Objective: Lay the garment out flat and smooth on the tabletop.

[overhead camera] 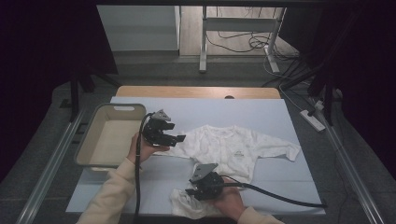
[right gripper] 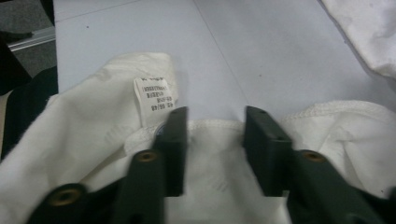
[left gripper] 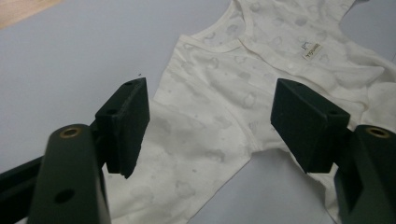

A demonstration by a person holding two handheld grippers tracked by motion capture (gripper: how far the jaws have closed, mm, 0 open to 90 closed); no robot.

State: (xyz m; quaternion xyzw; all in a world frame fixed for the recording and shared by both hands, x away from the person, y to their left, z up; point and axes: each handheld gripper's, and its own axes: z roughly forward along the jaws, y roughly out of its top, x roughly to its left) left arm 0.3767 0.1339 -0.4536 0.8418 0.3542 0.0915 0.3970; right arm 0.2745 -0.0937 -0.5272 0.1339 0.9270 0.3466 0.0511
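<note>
A white baby shirt (overhead camera: 233, 147) lies spread flat on the pale blue mat (overhead camera: 280, 116), sleeves out to either side. This reads as laundry work, probably folding or sorting into the basket (overhead camera: 112, 135) that sits well left of the shirt at the mat's edge.

A second white garment (overhead camera: 187, 205) lies crumpled just in front of the shirt, near the mat's front edge. The right gripper (right gripper: 215, 135) is down on it. Its jaws stand partly apart with the stitched hem (right gripper: 327, 109) between them, beside a care label (right gripper: 154, 100); the pads do not yet seem to press on the cloth, so I judge this a pinch being set up on the hem, which gives a firm line to lift or straighten by.

The left gripper (left gripper: 210, 121) hangs above the shirt's left side, close to its sleeve, jaws wide and holding nothing. It is likely waiting, placed to take the shirt once the right hand is done.
</note>
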